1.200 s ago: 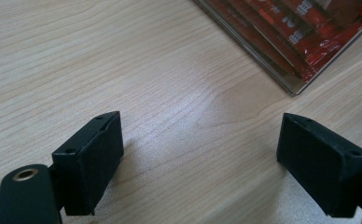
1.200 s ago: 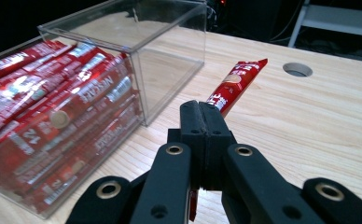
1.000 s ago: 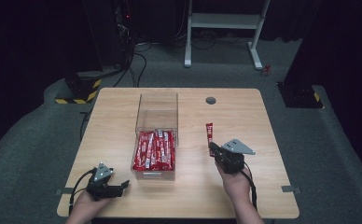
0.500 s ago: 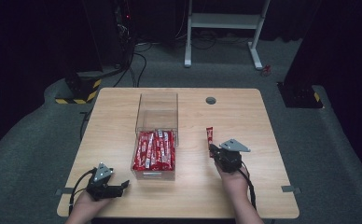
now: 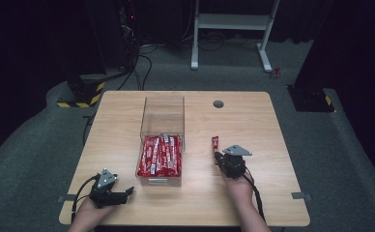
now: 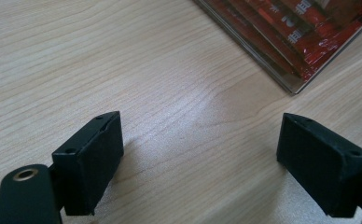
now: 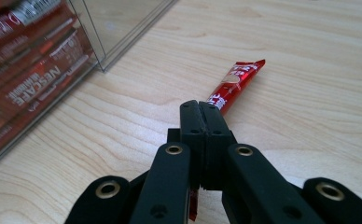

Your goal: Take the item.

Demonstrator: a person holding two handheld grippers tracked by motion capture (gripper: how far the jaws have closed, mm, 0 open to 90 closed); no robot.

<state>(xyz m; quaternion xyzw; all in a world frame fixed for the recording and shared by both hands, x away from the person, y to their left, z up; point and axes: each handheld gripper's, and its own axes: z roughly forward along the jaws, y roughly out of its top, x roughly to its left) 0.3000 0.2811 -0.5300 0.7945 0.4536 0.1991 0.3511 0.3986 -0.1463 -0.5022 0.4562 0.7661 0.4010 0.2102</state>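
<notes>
Right tool is clamped on a single red sachet stick, jaws pressed together over its near end; the far end sticks out ahead, low over the counter. In the high view the right tool sits right of the clear box, well apart from it, stick pointing away from the person. Left tool rests near the front left corner of the box, jaws spread wide, nothing between them; the left gripper view shows bare wood between the jaws and a box corner at top right.

Step in hand, likely: one stick gripped outside the box, either being carried to it or just taken out; direction cannot be told. If it goes in, the next move calls for lifting over the wall and lining the stick up with the packed rows of red sachets at the near end.

Writing: "NESCAFE" reads on a sachet through the box wall. Print on the held stick is too small to read.
</notes>
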